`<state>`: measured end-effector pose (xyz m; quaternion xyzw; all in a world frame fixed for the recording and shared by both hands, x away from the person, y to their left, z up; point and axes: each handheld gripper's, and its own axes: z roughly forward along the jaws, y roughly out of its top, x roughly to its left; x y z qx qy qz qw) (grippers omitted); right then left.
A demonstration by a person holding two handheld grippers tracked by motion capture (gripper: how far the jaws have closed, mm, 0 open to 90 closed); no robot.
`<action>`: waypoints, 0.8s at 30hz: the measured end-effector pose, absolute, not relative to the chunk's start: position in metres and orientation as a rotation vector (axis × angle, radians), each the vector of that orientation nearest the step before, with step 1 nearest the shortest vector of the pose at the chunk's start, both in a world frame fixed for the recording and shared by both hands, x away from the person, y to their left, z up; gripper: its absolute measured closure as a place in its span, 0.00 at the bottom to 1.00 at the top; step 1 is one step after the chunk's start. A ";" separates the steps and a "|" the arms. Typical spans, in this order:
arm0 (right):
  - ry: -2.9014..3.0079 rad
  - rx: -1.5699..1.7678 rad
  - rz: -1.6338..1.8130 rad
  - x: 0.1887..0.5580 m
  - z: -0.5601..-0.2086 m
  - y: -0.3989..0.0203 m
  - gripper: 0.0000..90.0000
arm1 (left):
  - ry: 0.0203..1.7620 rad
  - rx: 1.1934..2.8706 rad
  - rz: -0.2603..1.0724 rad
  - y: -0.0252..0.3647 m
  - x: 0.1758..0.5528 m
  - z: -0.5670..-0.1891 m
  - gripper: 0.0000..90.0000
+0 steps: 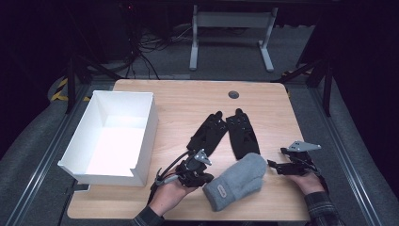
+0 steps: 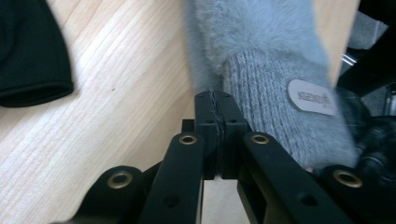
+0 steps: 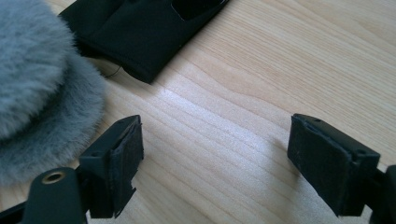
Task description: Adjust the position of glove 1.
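Note:
A grey knitted mitten (image 1: 237,181) with a fluffy lining lies near the table's front edge, its label patch (image 2: 310,96) facing up. My left gripper (image 1: 207,178) sits at its cuff, jaws pressed together and pinching the cuff's edge (image 2: 215,95). Right of the mitten, my right gripper (image 1: 277,157) hovers low over bare wood with its jaws wide apart (image 3: 215,144) and nothing between them. The mitten's furry side (image 3: 37,79) lies just left of that gripper's left jaw. Two black gloves (image 1: 208,132) (image 1: 242,134) lie side by side behind the mitten.
An open white box (image 1: 75,141) stands on the table's left part, beside my left hand. A round cable hole (image 1: 233,94) sits near the far edge. A black glove cuff (image 2: 28,51) lies left of my left gripper; another (image 3: 140,32) lies ahead of the right one.

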<state>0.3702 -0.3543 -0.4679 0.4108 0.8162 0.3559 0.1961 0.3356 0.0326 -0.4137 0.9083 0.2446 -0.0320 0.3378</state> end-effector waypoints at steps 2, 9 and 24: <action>2.285 1.151 0.998 0.370 -0.468 -0.354 0.21 | 0.639 2.368 -0.071 0.033 0.338 -0.414 0.95; 2.286 1.151 0.997 0.370 -0.468 -0.354 0.21 | 0.605 2.324 -0.040 0.027 0.349 -0.402 0.68; 2.281 1.159 0.992 0.369 -0.468 -0.354 0.21 | 0.475 2.330 -0.090 -0.026 0.370 -0.404 0.21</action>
